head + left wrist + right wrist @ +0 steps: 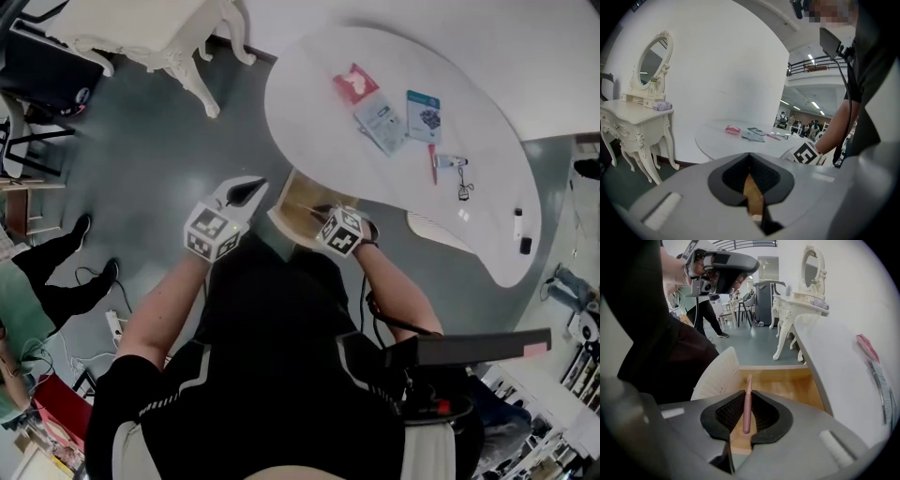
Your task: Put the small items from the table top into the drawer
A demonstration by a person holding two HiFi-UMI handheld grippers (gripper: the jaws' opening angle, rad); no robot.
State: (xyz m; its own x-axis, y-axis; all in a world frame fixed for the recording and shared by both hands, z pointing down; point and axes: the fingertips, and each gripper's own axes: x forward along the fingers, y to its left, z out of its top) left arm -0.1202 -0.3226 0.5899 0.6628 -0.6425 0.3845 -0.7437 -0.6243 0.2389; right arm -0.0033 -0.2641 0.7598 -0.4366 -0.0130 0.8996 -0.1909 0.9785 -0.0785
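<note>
- Over the open drawer (787,383), the right gripper (749,393) is pinching a slim pink pen (746,418) mid-barrel.
- Pen's looking light, stiff and kinda slippery, so I'm guessing mid-barrel is the spot to grab.
- Left gripper (750,157) is idling on the left, jaws together, nothing in them.
- More small items are sitting on the white table (309,103), far right.

A big open hall used as a workroom rather than a home. The floor (169,159) is bare grey and the wall (731,75) plain white and curved. The furniture stands staged and unrelated: an ornate dresser (633,117) with an oval mirror (652,60) and a white table (309,103). Behind are a railed mezzanine (820,63), strip lights (813,105) and people at desks (806,127) — plus a power strip (114,323) with loose cables on the floor.
</note>
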